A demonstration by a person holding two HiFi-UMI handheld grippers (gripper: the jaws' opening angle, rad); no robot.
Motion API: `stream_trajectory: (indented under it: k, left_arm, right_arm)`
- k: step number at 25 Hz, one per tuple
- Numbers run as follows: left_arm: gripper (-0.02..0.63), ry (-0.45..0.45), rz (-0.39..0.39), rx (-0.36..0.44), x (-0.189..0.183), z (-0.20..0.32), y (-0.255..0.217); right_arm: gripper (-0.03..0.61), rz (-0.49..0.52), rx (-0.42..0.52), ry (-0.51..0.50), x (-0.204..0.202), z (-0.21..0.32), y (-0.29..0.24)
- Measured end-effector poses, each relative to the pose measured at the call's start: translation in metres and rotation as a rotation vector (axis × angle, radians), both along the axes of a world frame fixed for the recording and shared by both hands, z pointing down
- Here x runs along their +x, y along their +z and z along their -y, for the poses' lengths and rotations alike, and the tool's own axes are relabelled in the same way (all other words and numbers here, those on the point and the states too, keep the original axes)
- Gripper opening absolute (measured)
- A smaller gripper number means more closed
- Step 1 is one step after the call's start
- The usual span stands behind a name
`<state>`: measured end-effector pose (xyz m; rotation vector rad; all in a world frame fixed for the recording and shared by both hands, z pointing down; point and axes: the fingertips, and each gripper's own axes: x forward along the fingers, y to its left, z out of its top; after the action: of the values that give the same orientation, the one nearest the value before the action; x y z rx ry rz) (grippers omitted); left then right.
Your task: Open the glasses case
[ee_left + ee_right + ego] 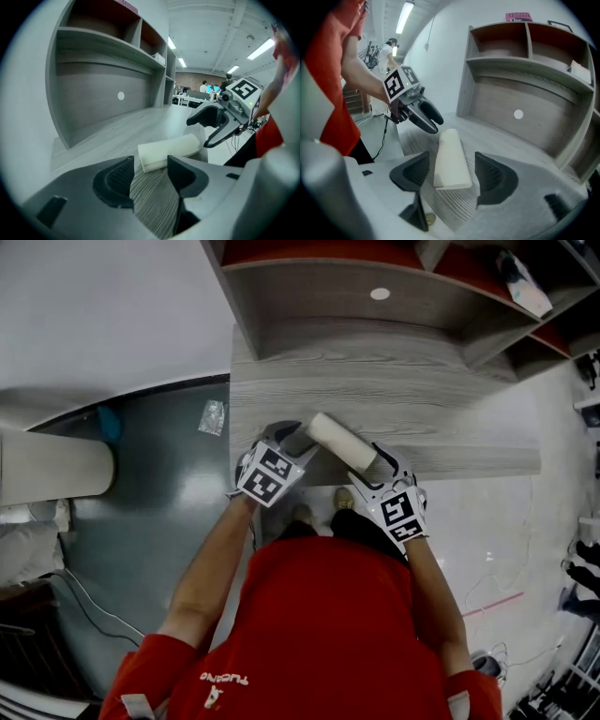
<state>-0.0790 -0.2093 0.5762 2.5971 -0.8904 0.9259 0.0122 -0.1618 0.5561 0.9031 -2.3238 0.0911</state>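
A person in a red shirt (328,615) stands at a pale grey wooden desk (403,395), seen from above, holding a two-jaw gripper in each hand. Shelves (375,273) with dark red backs rise at the far side of the desk.

A white glasses case (342,440), long with rounded edges and closed, lies flat on the desk near its near edge. From above it runs at a slant, its left end further away and its right end nearer the person.

The left gripper (292,439) sits at the left end of the case. In the left gripper view, the left gripper (151,171) has its jaws apart and low over the desk. The end of the glasses case (171,149) shows in the gap at their tips, and neither jaw presses on it. Beyond the case, the right gripper (202,132) is at its other end.

The right gripper (380,465) is at the near right end of the case. In the right gripper view, the right gripper (451,165) has its jaws spread, and the glasses case (451,157) lies lengthwise between them with bare desk showing on both sides. The left gripper (430,121) hangs over the far end of the case.

A grey-green floor (178,484) lies to the left of the desk.
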Motion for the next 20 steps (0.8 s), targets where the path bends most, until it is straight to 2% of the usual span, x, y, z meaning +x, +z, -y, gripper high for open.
stream_trajectory:
  k: [6, 11, 16, 20]
  left_arm:
    - [0.199, 0.035, 0.066, -0.066, 0.004, 0.001, 0.023]
    - [0.198, 0.048, 0.086, -0.085, 0.008, 0.002, 0.028]
    - [0.176, 0.055, 0.074, -0.094, 0.012, 0.0, 0.03]
    - [0.175, 0.046, 0.066, -0.09, 0.012, 0.001, 0.031]
  right_arm:
    - [0.339, -0.09, -0.06, -0.038, 0.003, 0.001, 0.026]
    - [0.324, -0.12, -0.083, -0.045, 0.006, 0.003, 0.036]
    - [0.288, -0.087, -0.1, -0.056, 0.005, 0.002, 0.037]
    - [0.285, 0.024, -0.159, -0.044, 0.007, 0.004, 0.034]
